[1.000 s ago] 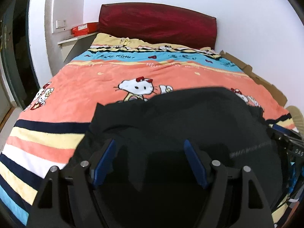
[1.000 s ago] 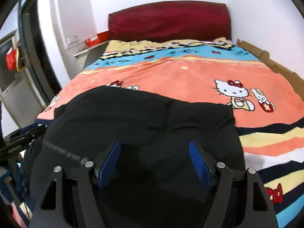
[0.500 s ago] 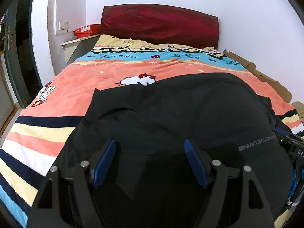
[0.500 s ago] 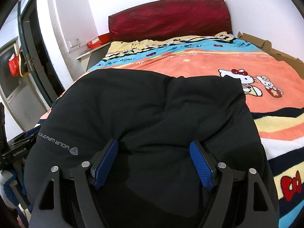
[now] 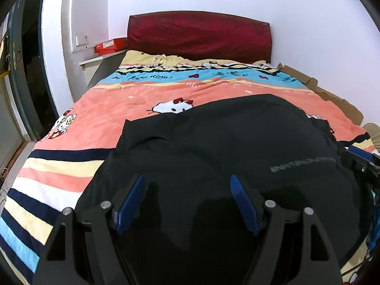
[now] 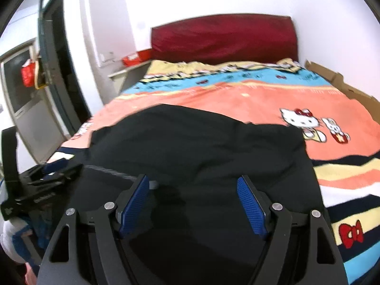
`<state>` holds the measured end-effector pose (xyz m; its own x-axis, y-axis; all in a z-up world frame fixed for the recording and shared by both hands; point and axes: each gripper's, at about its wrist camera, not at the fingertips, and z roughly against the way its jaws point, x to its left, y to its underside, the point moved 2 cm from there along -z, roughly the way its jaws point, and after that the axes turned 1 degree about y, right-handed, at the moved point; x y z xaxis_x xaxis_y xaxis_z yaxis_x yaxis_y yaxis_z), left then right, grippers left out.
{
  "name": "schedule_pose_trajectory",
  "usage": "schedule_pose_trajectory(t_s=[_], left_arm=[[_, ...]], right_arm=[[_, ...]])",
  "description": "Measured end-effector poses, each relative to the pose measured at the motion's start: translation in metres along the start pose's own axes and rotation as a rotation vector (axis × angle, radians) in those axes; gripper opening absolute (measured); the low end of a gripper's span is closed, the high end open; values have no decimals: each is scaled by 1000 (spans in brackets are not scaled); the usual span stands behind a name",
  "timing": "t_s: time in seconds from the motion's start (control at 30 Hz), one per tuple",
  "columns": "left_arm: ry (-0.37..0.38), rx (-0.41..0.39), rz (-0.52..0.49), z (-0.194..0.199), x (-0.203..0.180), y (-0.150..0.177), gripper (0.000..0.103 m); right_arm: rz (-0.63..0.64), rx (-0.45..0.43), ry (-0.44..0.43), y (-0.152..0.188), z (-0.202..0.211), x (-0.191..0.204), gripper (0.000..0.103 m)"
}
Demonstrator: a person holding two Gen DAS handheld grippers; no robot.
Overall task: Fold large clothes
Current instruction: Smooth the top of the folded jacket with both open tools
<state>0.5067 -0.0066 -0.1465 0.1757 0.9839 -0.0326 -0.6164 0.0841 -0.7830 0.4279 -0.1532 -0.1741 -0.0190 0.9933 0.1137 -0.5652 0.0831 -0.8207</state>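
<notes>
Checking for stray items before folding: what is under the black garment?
The black garment lies on the cartoon-cat blanket, hiding part of one cat print. Anything else beneath it is covered and cannot be seen.

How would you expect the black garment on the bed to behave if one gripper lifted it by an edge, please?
The black garment lies in soft humps and creases, so it would probably droop and sag rather than hold its shape. It covers much of the blanket, so a single grip would likely leave most of it trailing. The fleecy blanket may drag on it slightly.
</notes>
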Motion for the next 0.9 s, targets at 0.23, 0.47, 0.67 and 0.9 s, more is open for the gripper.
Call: schedule_pose_trajectory(t_s=[0.23, 0.47, 0.67, 0.9], left_arm=[[-7, -13, -19, 10, -6, 8, 73], [-16, -3, -17, 6, -4, 18, 73], [-30, 27, 20, 8, 25, 34, 75], [-10, 10, 26, 17, 27, -7, 74]], right_arm=[[55, 20, -45, 18, -1, 19, 76], [16, 19, -25, 28, -3, -3, 79], [-58, 61, 69, 47, 4, -55, 80], [-56, 112, 162, 33, 12, -80, 80]])
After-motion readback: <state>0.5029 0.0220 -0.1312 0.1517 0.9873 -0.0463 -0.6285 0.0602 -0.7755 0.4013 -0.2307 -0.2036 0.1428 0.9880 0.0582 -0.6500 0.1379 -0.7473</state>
